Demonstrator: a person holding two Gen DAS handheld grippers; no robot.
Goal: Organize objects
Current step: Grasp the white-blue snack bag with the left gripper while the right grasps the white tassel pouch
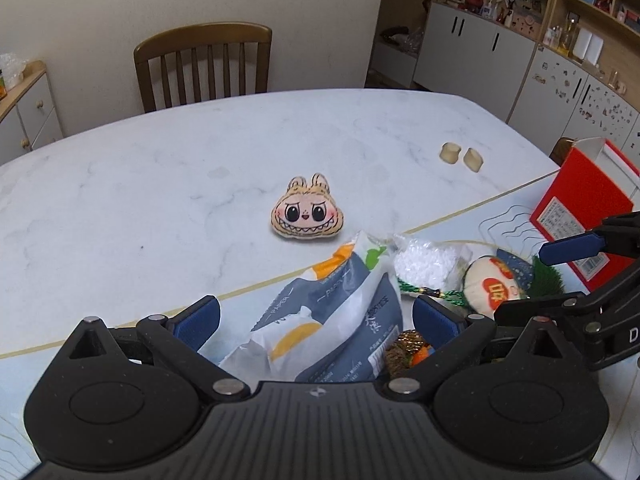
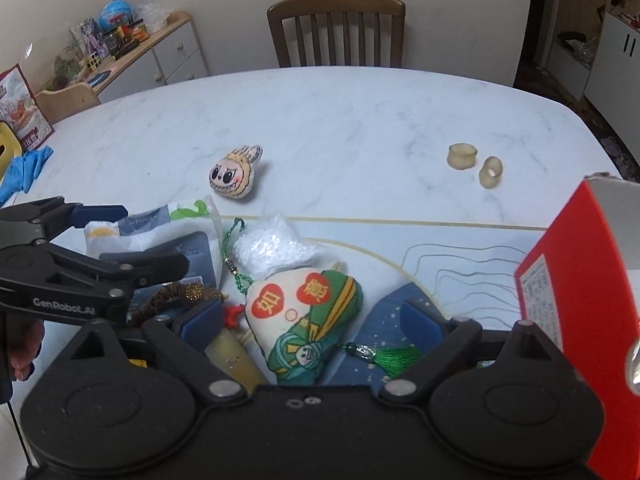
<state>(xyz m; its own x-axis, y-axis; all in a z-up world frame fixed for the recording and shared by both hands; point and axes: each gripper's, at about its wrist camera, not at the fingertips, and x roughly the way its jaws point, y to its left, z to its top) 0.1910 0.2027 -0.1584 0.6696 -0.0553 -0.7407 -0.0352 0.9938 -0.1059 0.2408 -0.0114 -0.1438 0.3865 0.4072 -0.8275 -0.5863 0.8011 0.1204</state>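
My left gripper (image 1: pixel 316 320) is open, its blue pads on either side of a grey and white tissue pack (image 1: pixel 320 320), not touching it. It also shows in the right wrist view (image 2: pixel 132 236). My right gripper (image 2: pixel 312 320) is open around a white and green embroidered sachet (image 2: pixel 304 320) with a green tassel; it also shows in the left wrist view (image 1: pixel 560 276). A bag of white beads (image 2: pixel 272 252) lies behind the sachet. A tan plush monster face (image 1: pixel 306 212) lies alone on the marble table (image 1: pixel 160 184). Two small beige rings (image 2: pixel 476 164) lie far right.
A red carton (image 2: pixel 580 280) stands at the right on a pale blue mat (image 2: pixel 440 248). A brown glittery ornament (image 2: pixel 172 296) and a yellowish bottle (image 2: pixel 232 356) lie near my right gripper's left finger. A wooden chair (image 1: pixel 204 64) stands behind the table. A blue cloth (image 2: pixel 24 168) lies far left.
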